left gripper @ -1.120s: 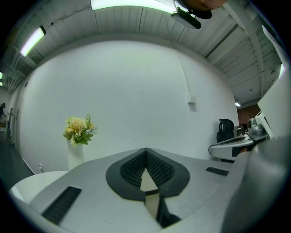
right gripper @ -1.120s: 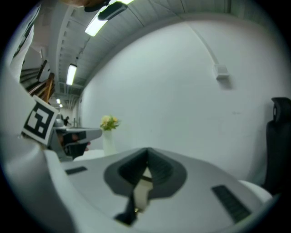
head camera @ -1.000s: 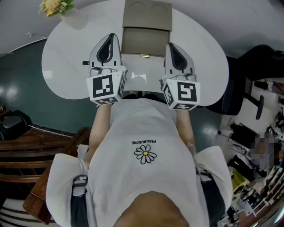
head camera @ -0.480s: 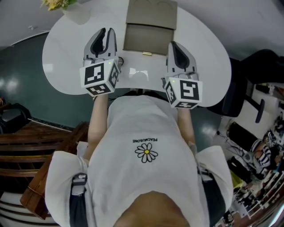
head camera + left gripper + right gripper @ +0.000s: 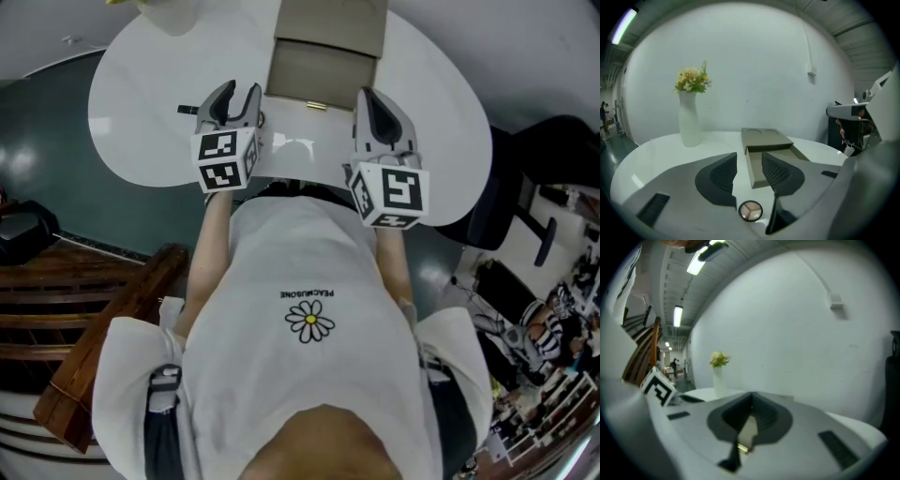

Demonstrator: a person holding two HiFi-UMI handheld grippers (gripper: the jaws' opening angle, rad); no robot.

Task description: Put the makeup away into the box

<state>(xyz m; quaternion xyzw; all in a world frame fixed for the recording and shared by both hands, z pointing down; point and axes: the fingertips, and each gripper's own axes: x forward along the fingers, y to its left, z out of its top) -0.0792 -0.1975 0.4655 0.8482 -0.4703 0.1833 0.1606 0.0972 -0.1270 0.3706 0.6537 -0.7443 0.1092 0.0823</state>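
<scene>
Here, the person holds both hand-held grippers over a white round desk (image 5: 141,112), one on each side of the box's near end. The left hand-held gripper (image 5: 239,94) has its jaws apart and has just been opening them. In the left gripper view, a small round makeup compact (image 5: 751,210) lies flat on the desk between the two jaws, close to their base. Its face is split into three pale shades. Neither pad presses on it, so it rests free on the desk, outside the box.

The taupe box (image 5: 323,56) stands just beyond the compact, in the middle of the desk. Its tray is drawn out toward the person, and its top panel shows two round recesses (image 5: 761,133).

The right hand-held gripper (image 5: 368,98) is level with the box's near right corner. The right gripper view shows its jaws (image 5: 751,397) brought together at the tips with nothing gripped. Only a thin strip of the box shows through the slit behind them.

A white vase of yellow flowers (image 5: 690,117) stands upright near the far left edge of the desk, well apart from the box.
</scene>
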